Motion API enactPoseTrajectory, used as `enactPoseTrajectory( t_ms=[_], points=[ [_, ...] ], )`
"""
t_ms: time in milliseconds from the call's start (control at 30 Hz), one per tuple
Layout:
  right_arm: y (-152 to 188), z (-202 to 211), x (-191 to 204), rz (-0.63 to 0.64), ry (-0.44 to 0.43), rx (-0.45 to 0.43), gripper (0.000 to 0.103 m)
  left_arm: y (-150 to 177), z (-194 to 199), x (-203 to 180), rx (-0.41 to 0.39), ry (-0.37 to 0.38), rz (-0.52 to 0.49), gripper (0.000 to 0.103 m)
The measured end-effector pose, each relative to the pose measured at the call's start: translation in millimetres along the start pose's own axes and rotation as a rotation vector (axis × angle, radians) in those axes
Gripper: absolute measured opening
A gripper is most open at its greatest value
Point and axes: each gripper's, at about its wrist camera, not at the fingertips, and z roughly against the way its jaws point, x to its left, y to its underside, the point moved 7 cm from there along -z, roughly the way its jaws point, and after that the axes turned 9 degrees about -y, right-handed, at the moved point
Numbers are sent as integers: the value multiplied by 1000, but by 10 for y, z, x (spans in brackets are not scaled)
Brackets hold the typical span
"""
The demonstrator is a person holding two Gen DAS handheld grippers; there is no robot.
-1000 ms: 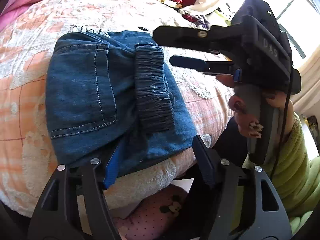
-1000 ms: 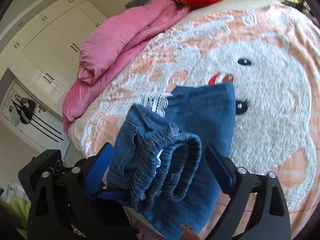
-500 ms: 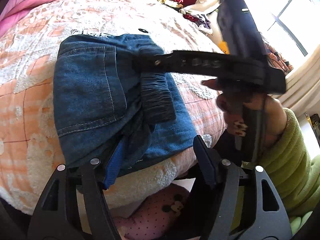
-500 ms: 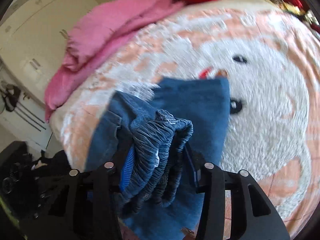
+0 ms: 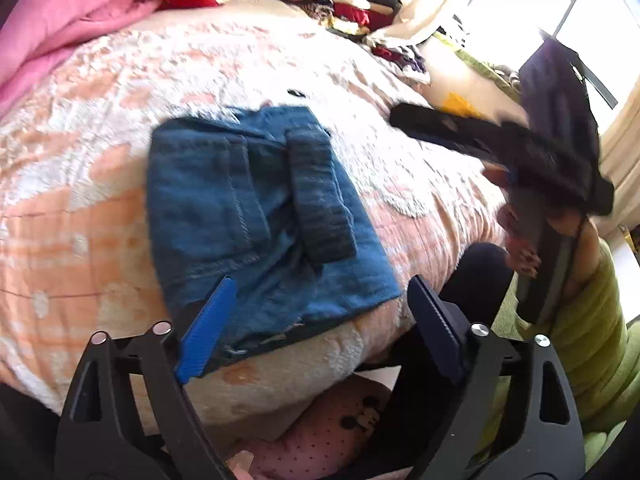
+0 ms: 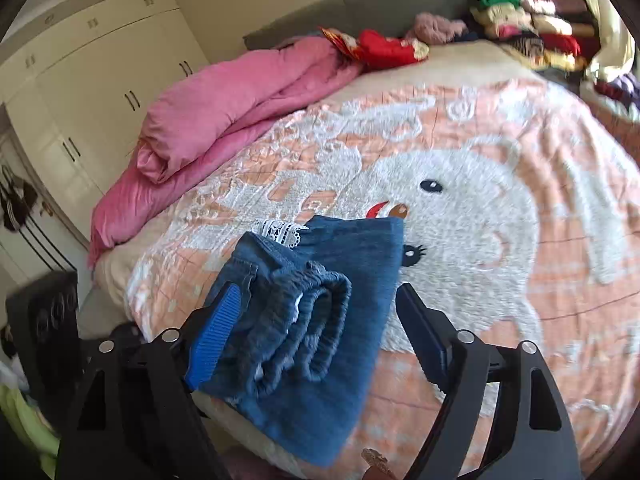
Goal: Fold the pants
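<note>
Left tool [image 5: 316, 320]: jaws just opened wide, nothing gripped; the near hem of the pants [image 5: 256, 216] lies between the pads but they aren't pressing it. Right tool [image 6: 316, 328]: jaws just reopened, nothing clamped, the elastic waistband [image 6: 304, 316] sits loose between the fingers.

Pants look folded into a compact denim bundle, waistband doubled on top. Judging by that, the fold is essentially done; maybe a final squaring-up left.

Bundle sits on the bed [image 6: 500, 240] near its front edge, one corner close to overhanging. Plenty of free blanket beyond; pink duvet [image 6: 224, 108] and clothes stack [image 6: 532, 28] well apart.
</note>
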Motion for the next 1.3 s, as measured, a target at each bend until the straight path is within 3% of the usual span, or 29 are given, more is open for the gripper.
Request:
enactPoseTrajectory(
  t_ms=[67,100,200,333,367,433,533,600,700,900,1000,1100,1133,1167,1233,1267,1300],
  points=[
    [83,114,55,52,32,-2,82,-35,65,108,-22,-24,18,86],
    [119,145,80,69,43,-2,88,-46,92,167,-32,-34,29,88],
    [309,210,222,162,74,12,89,-96,165,409,-55,-71,87,89],
    [537,158,428,237,48,55,89,-115,249,756,-76,-123,156,87],
    [586,123,488,257,40,69,89,-125,278,842,-85,-125,177,83],
    [704,7,651,310,14,111,89,-143,307,928,-92,-126,196,58],
    [799,-136,870,383,-21,149,87,-214,287,923,-91,-95,191,38],
    [844,-251,1018,434,-57,180,65,-273,224,843,-77,-57,166,37],
    [910,-405,1167,517,-71,222,44,-378,50,719,-49,-20,130,28],
    [992,-718,1309,664,-87,290,40,-500,-424,658,40,-30,77,27],
    [1007,-849,1339,758,-31,300,39,-498,-627,761,77,-53,99,27],
    [1019,-1042,1392,835,-33,307,37,-492,-685,813,84,-51,116,27],
    [1031,-1085,1397,824,-57,323,31,-495,-694,816,84,-52,114,27],
    [1035,-1105,1422,802,-89,334,12,-499,-699,823,85,-54,111,27],
    [1083,-1037,1530,787,-157,355,11,-510,-712,848,88,-56,115,27],
    [1148,-948,1612,822,-183,363,4,-510,-714,858,89,-54,118,27],
    [1183,-909,1645,848,-178,360,4,-511,-716,862,88,-52,118,27]
  ],
)
